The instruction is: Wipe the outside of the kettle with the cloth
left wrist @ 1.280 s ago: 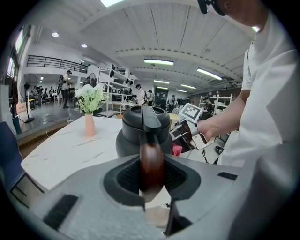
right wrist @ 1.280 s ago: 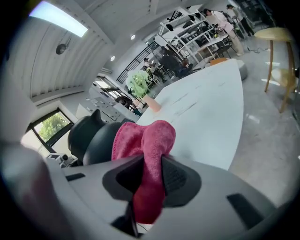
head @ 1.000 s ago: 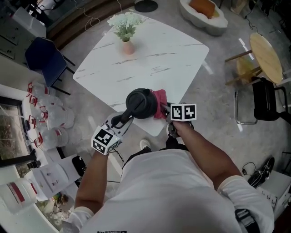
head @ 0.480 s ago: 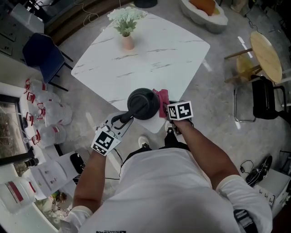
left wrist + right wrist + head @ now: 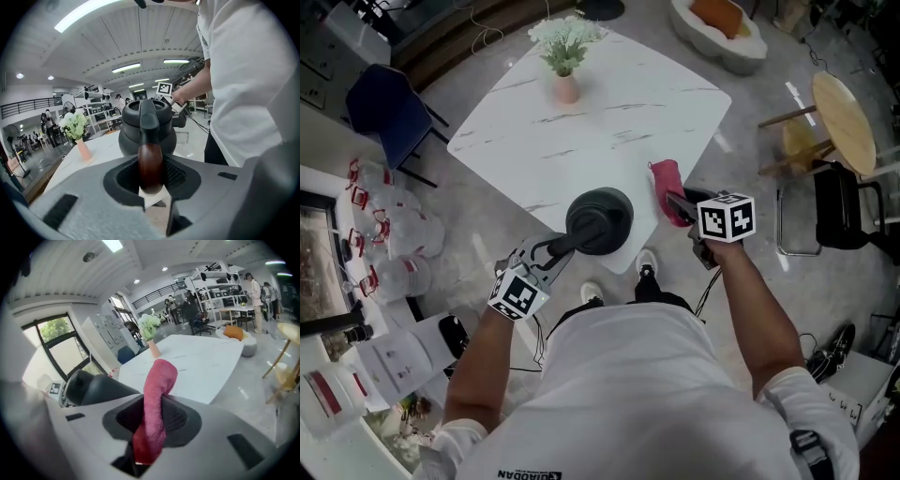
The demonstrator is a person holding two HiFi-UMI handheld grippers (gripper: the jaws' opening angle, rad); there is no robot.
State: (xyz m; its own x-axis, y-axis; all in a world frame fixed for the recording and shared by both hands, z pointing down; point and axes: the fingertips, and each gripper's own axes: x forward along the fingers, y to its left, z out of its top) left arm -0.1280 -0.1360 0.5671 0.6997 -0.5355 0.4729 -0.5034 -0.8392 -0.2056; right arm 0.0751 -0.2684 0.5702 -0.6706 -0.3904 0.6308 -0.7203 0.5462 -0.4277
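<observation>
A black kettle stands at the near corner of the white marble table. My left gripper is shut on the kettle's brown handle, which lies between its jaws in the left gripper view; the kettle body rises just beyond. My right gripper is shut on a pink cloth, held up to the right of the kettle and apart from it. In the right gripper view the cloth stands folded between the jaws, with the dark kettle at the left.
A pink vase of white flowers stands at the far side of the table. A blue chair is at the left, a round wooden side table and a black chair at the right. Bottles and papers crowd the floor at the left.
My right gripper has lifted the pink cloth off the kettle's right side and swung it out to the right. The left gripper still holds the handle and has rolled a little.
</observation>
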